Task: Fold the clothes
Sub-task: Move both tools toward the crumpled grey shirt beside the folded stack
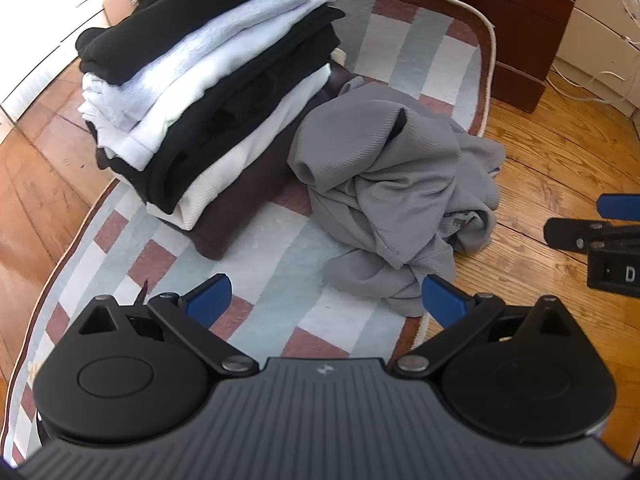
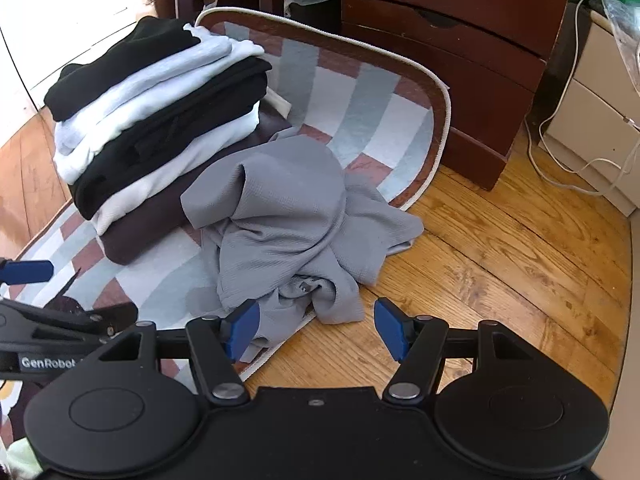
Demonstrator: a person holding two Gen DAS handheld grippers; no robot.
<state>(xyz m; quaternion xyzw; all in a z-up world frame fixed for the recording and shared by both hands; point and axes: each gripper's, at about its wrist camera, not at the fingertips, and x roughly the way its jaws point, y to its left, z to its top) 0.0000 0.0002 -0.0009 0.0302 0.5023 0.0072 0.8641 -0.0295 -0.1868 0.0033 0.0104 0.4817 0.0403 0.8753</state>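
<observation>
A crumpled grey garment (image 1: 396, 192) (image 2: 288, 224) lies in a heap on the striped rug, its right side spilling onto the wooden floor. To its left stands a stack of folded clothes (image 1: 208, 100) (image 2: 160, 120) in black, white and dark brown layers. My left gripper (image 1: 326, 300) hovers open just short of the garment's near edge, nothing between its blue pads. My right gripper (image 2: 316, 328) is open too, with its left pad over the garment's near hem and nothing clamped. Each gripper shows at the side of the other's view.
The striped rug (image 1: 264, 292) (image 2: 360, 100) has a brown border and lies on a wooden plank floor (image 2: 500, 248). A dark wood chest of drawers (image 2: 448, 48) stands behind the rug. White cables (image 2: 560, 152) trail on the floor at right beside a pale cabinet.
</observation>
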